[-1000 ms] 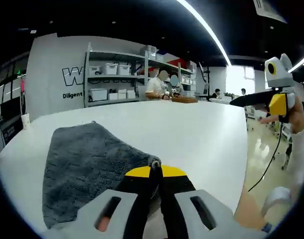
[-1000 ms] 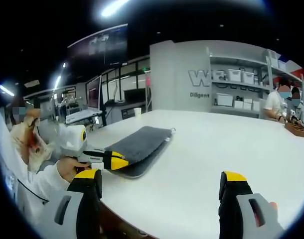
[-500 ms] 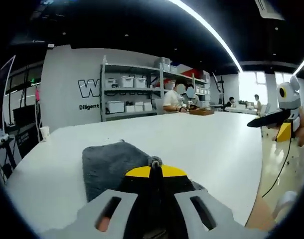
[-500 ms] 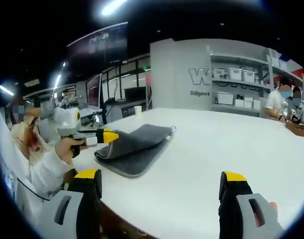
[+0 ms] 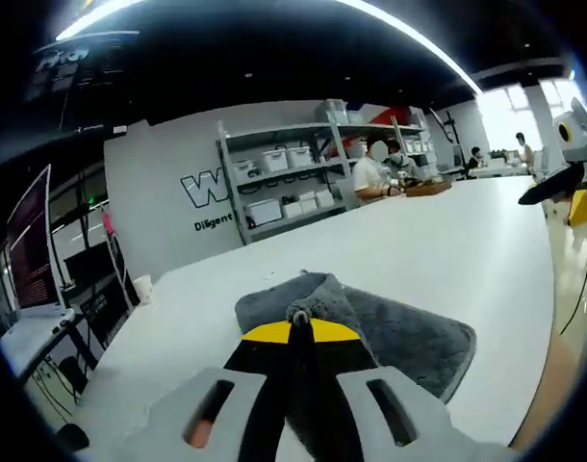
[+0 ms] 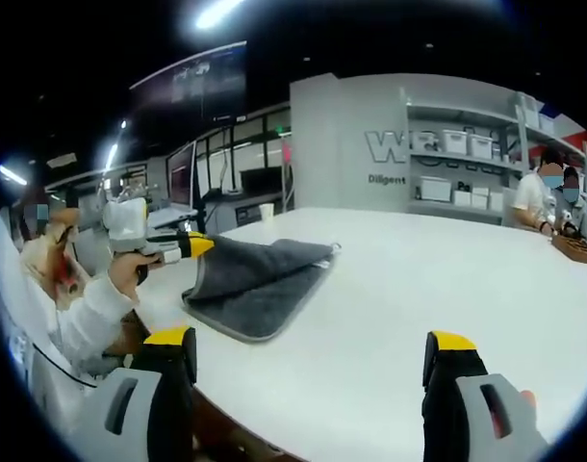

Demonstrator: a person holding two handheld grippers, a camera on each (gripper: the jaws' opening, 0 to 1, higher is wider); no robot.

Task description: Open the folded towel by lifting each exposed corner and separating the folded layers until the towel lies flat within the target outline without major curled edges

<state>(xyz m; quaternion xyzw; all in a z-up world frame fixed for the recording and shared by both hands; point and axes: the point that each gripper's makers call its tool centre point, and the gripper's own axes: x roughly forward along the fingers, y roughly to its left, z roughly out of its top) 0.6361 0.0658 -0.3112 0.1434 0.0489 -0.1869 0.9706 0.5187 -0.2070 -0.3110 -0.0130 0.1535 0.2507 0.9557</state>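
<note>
At the bottom of the left gripper view, the left gripper [image 5: 299, 332] has its yellow-tipped jaws pressed together on a corner of the grey towel [image 5: 409, 332], a nub of pile showing just above the tips. That top layer is lifted off the white table [image 5: 447, 241] and drawn back toward the camera; the lower layer lies flat beyond it, reaching toward the table's near edge. Right gripper view, near: the right gripper [image 6: 313, 366] hangs over the table [image 6: 447, 289] with jaws spread wide, touching nothing. Past it, the left gripper [image 6: 192, 245] pinches the towel [image 6: 260, 279] corner above the surface, and the layer slopes from it down to the flat part. A second ago that corner lay low at the table edge; half a second ago it was partly raised; it now sits higher, with more of the under layer bared. Far off, a cup [image 6: 266, 213] stands at the table's back edge. Shelves [image 5: 274, 183] against the grey wall hold white bins [image 5: 274, 160]; their contents cannot be told. People [image 5: 372, 173] sit at a far table.
</note>
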